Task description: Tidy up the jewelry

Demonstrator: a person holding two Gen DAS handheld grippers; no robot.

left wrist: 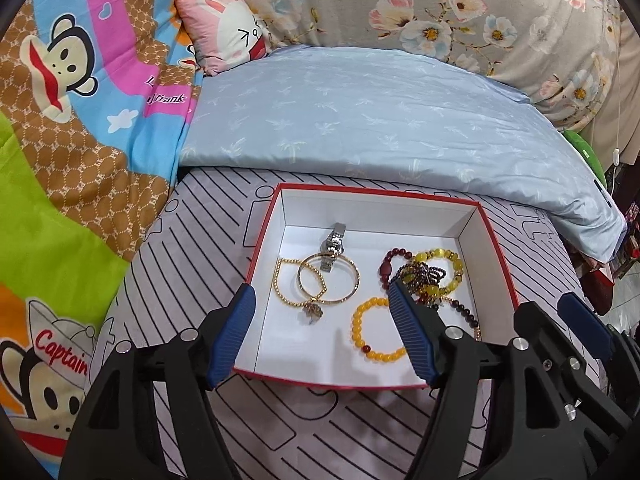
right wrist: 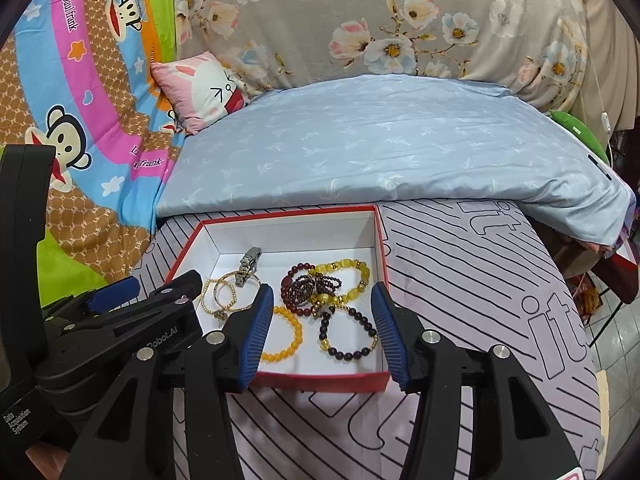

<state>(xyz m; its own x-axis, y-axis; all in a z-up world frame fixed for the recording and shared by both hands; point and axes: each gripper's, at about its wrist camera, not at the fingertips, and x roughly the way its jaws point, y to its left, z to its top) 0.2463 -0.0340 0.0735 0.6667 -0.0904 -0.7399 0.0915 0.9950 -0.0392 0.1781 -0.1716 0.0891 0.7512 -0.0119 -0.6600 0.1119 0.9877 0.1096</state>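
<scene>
The red box (left wrist: 498,264) stands on the bed (left wrist: 192,248), and all the jewelry lies inside it. The watch (left wrist: 333,246) and two gold bangles (left wrist: 328,282) are on the left side, the bead bracelets (right wrist: 328,292) in a pile on the right. Both the left gripper (left wrist: 320,334) and the right gripper (right wrist: 322,336) hover over the near edge of the box, fingers wide apart and holding nothing.

A home bedroom is showing itself here: a striped bedsheet (left wrist: 200,240) is covering the mattress, a pale blue quilt (left wrist: 360,120) is lying folded across it, and a cartoon monkey blanket (left wrist: 80,120), a bunny pillow (left wrist: 228,28) and a floral cover (left wrist: 460,12) are crowding behind.
</scene>
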